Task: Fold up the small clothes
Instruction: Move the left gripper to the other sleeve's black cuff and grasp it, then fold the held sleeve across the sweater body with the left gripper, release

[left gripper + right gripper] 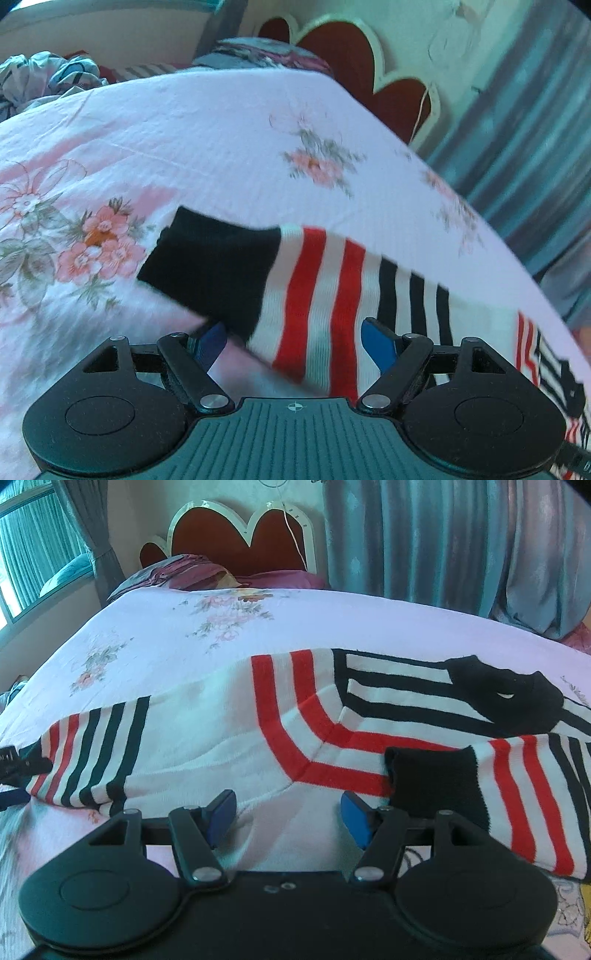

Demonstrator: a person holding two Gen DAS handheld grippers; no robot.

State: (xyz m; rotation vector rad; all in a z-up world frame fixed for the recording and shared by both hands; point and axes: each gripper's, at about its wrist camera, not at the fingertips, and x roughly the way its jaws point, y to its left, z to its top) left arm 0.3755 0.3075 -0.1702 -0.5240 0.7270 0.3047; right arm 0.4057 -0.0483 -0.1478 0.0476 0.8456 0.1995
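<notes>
Floral bedsheet (155, 635) bare beyond striped sweater (295, 731); left tongs (295, 343) and right tongs (288, 816) spread, empty.

The left tool (293, 341) tilts downward, its blue fingertips (378, 343) spread wide apart. The right tool (288, 818) tilts downward too, its blue pads (354, 819) parted, gripping nothing.

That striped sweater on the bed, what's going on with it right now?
A person with handheld tongs in each hand is folding a small striped sweater on a floral bedsheet. The right sleeve already lies folded across the body, its black cuff near the right tongs. The left tongs hang over the left sleeve, which lies stretched out sideways. Both tongs are open with nothing clamped.
</notes>
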